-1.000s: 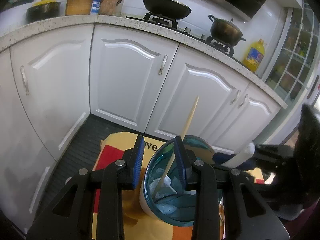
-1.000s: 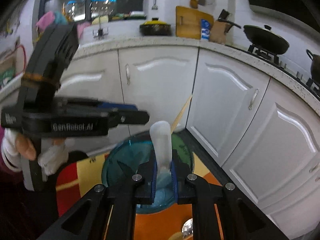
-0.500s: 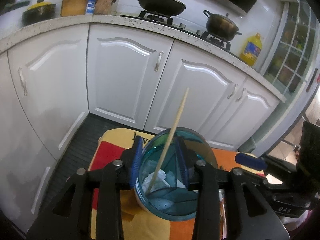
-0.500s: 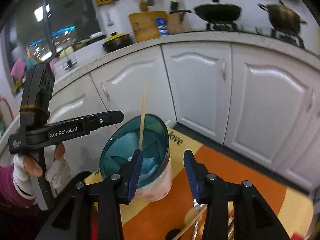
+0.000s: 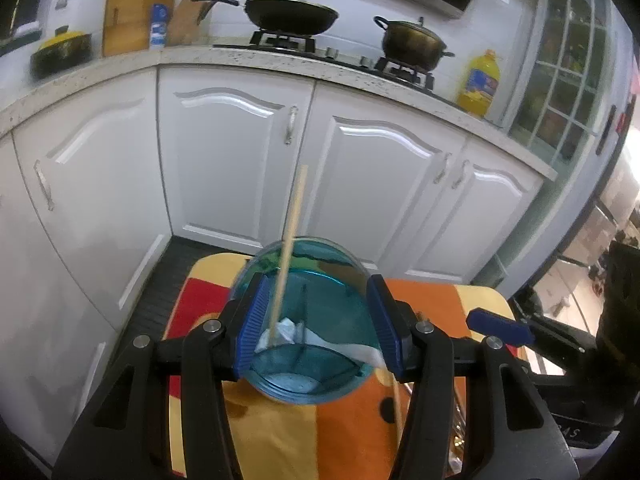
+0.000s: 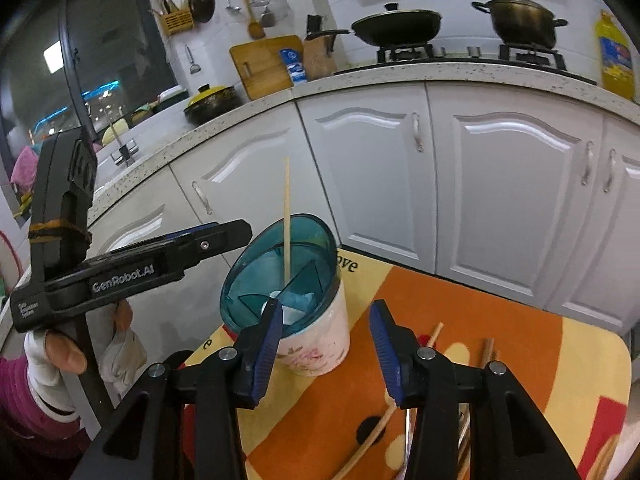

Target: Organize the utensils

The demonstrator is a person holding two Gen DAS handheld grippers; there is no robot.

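Observation:
A white cup with a teal divided insert (image 6: 280, 264) stands on the orange and yellow mat (image 6: 460, 312). One chopstick (image 6: 286, 220) stands upright in it, and a white spoon (image 6: 286, 314) lies low inside. My left gripper (image 5: 316, 320) hangs over the cup (image 5: 312, 380) with its jaws opening. Its pads (image 5: 250, 320) frame the rim without pressing, and from the right wrist view its finger (image 6: 208, 240) ends just left of the rim. My right gripper (image 6: 326, 340) is open and empty, a little back from the cup. One of its fingers (image 5: 500, 326) shows at the right.
Loose chopsticks (image 6: 372, 436) and other utensils lie on the mat's right part (image 6: 488, 354). White cabinet doors (image 5: 232, 160) stand close behind the small table. The counter above carries a wok (image 5: 292, 12), a pot (image 5: 412, 42) and a yellow oil bottle (image 5: 480, 80). A gloved hand (image 6: 60, 352) holds the left gripper.
The right gripper released the white spoon into the cup, opened, rolled and drew back. The left gripper, earlier clamped on the cup's rim, widened its jaws and pulled back.

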